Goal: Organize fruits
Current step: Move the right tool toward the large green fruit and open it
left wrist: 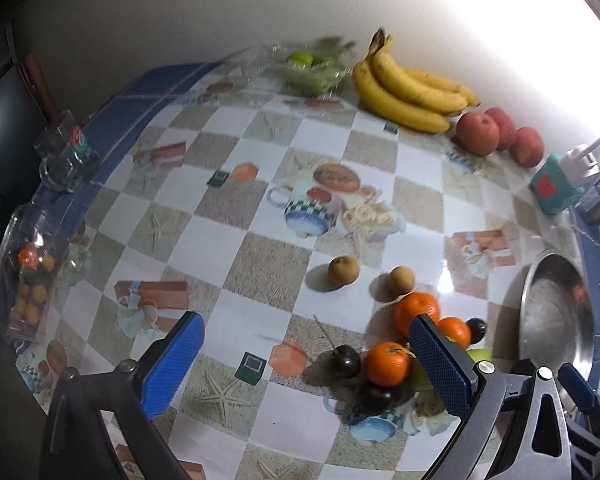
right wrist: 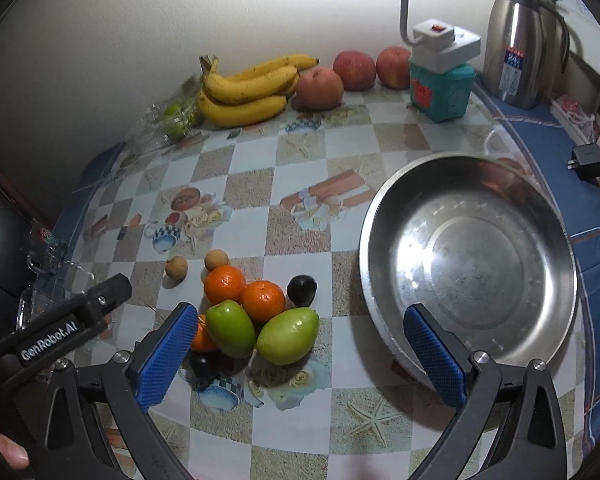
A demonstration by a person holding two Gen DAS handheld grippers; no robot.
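Where the checked worktop (right wrist: 300,152) is nearest the cameras lies the loose fruit pile — two green fruits (right wrist: 287,336), three oranges (right wrist: 224,283), dark plums (right wrist: 301,290), two small brown fruits (right wrist: 176,267) just beyond. Steel bowl (right wrist: 470,264): beside the pile, empty. Bananas (right wrist: 246,92) and apples (right wrist: 320,88): against the wall. Left gripper (left wrist: 306,364) and right gripper (right wrist: 296,352) — fingers spread wide, holding nothing.

Left gripper (right wrist: 112,292), arm casing: "GenRobot.AI", white on black. Steel flask (right wrist: 518,40), far right table corner: blue label, print too small to read.
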